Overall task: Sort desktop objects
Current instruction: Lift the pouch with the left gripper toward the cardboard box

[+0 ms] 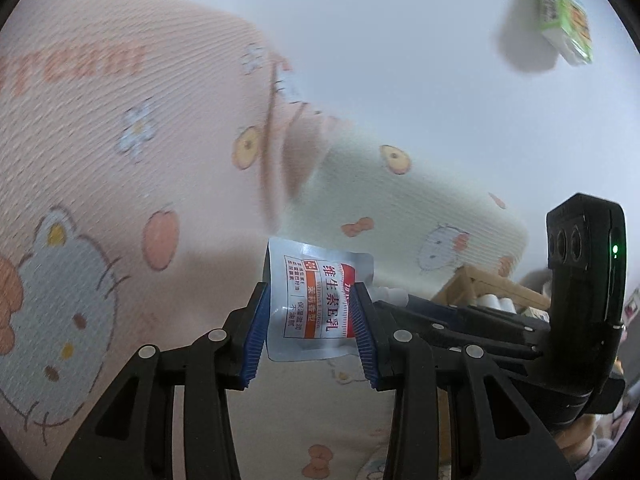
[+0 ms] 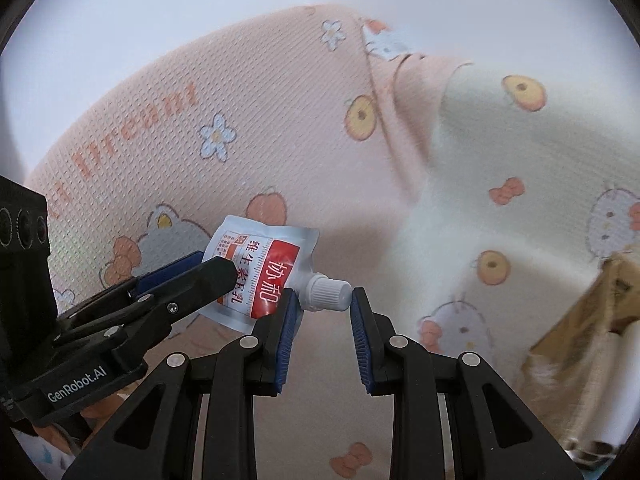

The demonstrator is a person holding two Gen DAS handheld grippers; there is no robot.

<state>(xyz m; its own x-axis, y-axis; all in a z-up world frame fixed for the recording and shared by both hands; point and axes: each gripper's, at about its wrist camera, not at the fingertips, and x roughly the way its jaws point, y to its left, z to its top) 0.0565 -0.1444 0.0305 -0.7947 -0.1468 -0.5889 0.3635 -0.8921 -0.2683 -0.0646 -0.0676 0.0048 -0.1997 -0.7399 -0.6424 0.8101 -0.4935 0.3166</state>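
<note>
A small white lotion pouch [image 1: 316,300] with a red band and printed text hangs in the air above the patterned cloth. My left gripper [image 1: 312,312] is shut on the pouch's flat body, its blue pads pressing on both side edges. In the right wrist view the same pouch [image 2: 256,272] shows with its white screw cap [image 2: 328,294] pointing right. My right gripper [image 2: 325,296] is shut on that cap, one pad at the neck and one at the cap's end. The left gripper's fingers [image 2: 192,276] reach in from the left there. The right gripper's body [image 1: 584,280] stands at the right of the left wrist view.
A pink cloth [image 2: 240,120] and a cream cloth [image 2: 520,160], both with cartoon prints, lie below. A green and yellow carton [image 1: 564,12] sits far off at the top right. A wooden rack [image 1: 488,284] and a brown bag [image 2: 592,320] are on the right.
</note>
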